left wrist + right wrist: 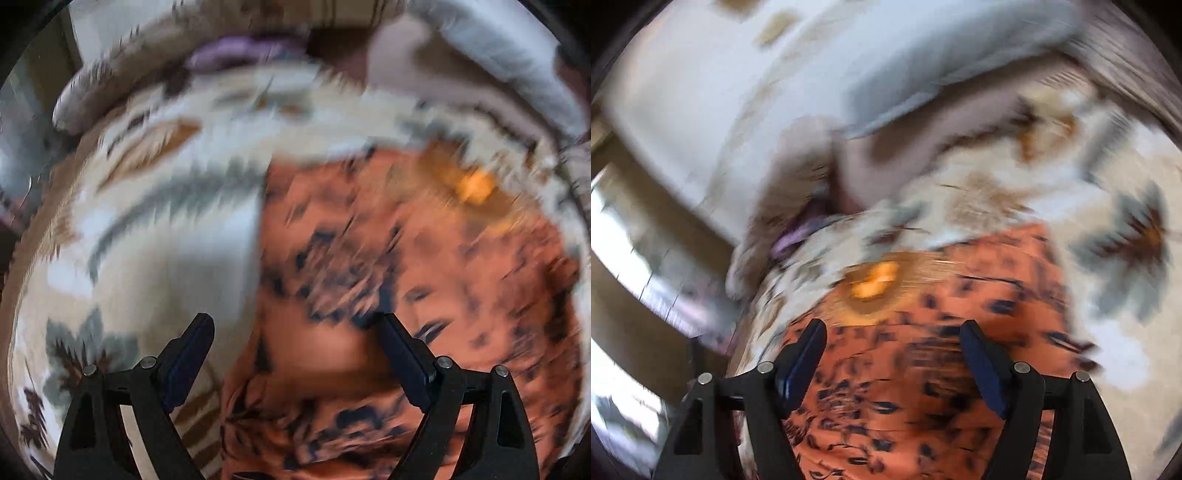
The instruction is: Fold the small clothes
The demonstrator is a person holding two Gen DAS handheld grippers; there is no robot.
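Both views heavily motion-blurred, detail is limited. Left wrist view, left to right: cream floral bedspread point(155, 258) with grey and brown leaf print fills 7 to 11 o'clock; a purple item point(236, 55) sits at 12 o'clock near the top edge, too smeared to identify; the orange garment with dark print point(424, 277) covers centre through 5 o'clock, lying on the bedspread, its left edge running roughly vertical through frame centre. A brighter yellow-orange patch point(472, 186) shows on it at 2 o'clock, can't tell what it is. A pale pillow or bedding roll point(498, 62) lies at 1 o'clock. Left gripper point(295, 334) is spread wide with nothing between its fingers, straddling the garment's left edge: left finger over the bedspread, right finger over orange fabric. Whether it touches the cloth, can't tell. Right wrist view, left to right: window or wall area at 8 to 9 o'clock, blurred out; white bedding at 11 to 12 o'clock; same garment point(942, 295) occupies centre to 6 o'clock, yellow-orange patch point(873, 282) just above centre; floral bedspread point(1126, 240) at 2 to 4 o'clock. Right gripper point(894, 338) also wide apart, holding nothing, both fingers over the orange fabric.
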